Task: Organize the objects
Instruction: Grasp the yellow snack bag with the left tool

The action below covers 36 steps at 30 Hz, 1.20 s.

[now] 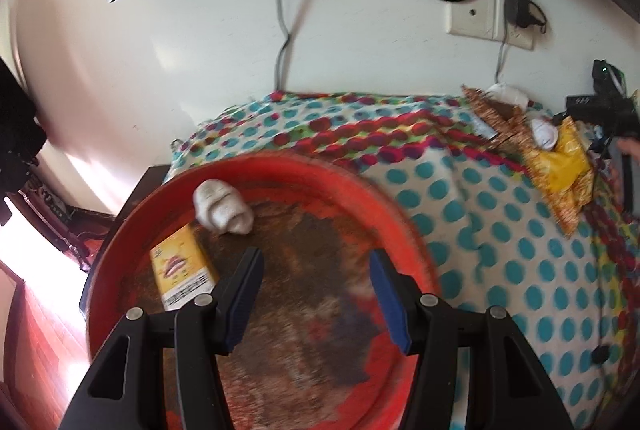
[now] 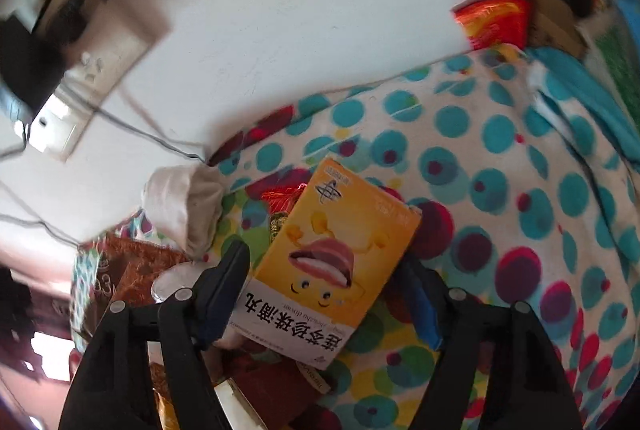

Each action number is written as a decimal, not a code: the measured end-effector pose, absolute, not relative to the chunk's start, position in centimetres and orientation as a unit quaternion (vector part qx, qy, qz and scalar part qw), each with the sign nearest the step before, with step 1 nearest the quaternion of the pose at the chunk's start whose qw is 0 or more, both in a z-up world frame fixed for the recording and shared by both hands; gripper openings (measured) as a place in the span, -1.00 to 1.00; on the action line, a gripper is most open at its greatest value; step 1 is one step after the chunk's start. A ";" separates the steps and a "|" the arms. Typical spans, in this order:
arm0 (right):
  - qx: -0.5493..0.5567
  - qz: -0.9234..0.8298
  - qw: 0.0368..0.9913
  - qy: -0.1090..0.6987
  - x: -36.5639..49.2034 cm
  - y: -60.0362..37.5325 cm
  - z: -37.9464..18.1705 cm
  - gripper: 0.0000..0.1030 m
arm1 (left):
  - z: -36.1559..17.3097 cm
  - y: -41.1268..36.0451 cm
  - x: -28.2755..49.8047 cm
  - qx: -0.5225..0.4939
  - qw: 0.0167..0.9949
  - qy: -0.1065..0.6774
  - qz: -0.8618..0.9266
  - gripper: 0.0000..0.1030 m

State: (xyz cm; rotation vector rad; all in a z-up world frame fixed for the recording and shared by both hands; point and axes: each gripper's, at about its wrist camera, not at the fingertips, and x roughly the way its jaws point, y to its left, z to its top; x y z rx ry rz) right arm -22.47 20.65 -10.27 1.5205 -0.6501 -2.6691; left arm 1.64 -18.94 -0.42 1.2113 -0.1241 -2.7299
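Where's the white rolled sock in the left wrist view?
The white rolled sock lies inside the red basin at its far-left rim, just beyond the yellow box.

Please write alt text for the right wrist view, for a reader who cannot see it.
A yellow box printed with a cartoon mouth sits between the right gripper jaws, above a polka-dot cloth. A white rolled sock lies beside it, near the white wall.

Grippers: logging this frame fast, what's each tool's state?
Left tool: open, holding nothing.
Right tool: shut on the yellow box.
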 end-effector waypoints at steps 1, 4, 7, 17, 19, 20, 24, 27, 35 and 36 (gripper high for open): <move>0.482 -0.852 0.007 -0.204 -22.3 20.6 -10.2 0.31 | 0.0 -18.1 1.1 0.404 0.067 -0.039 -0.912 0.09; 0.473 -0.856 0.026 -0.208 -21.1 21.1 -9.8 0.24 | 0.8 -15.8 -0.1 0.403 0.028 -0.034 -0.914 0.09; 0.462 -0.869 0.029 -0.176 -19.4 21.6 -9.3 0.23 | 1.4 -12.5 -1.5 0.399 -0.022 -0.034 -0.916 0.09; 0.438 -0.895 0.038 -0.070 -13.5 23.6 -9.9 0.14 | -0.6 0.3 -5.9 0.407 -0.173 -0.109 -0.890 0.12; 0.438 -0.895 0.044 -0.071 -12.9 23.6 -10.5 0.03 | -0.8 1.8 -6.5 0.408 -0.179 -0.119 -0.888 0.12; 0.435 -0.897 0.044 -0.065 -13.0 23.8 -10.7 0.01 | -0.7 2.6 -6.9 0.402 -0.178 -0.122 -0.890 0.12; 0.426 -0.901 0.048 -0.063 -12.5 23.9 -10.7 0.01 | -1.3 4.9 -8.6 0.407 -0.181 -0.141 -0.884 0.12; 0.425 -0.901 0.052 -0.067 -12.5 23.8 -10.9 0.02 | -2.4 6.2 -9.9 0.429 -0.187 -0.141 -0.873 0.13; 0.431 -0.900 0.054 -0.039 -12.7 23.0 -11.4 0.22 | -4.2 7.6 -9.9 0.420 -0.193 -0.129 -0.877 0.40; 0.431 -0.900 0.053 -0.035 -12.8 22.7 -11.4 0.26 | -4.4 7.7 -9.9 0.415 -0.193 -0.133 -0.879 0.44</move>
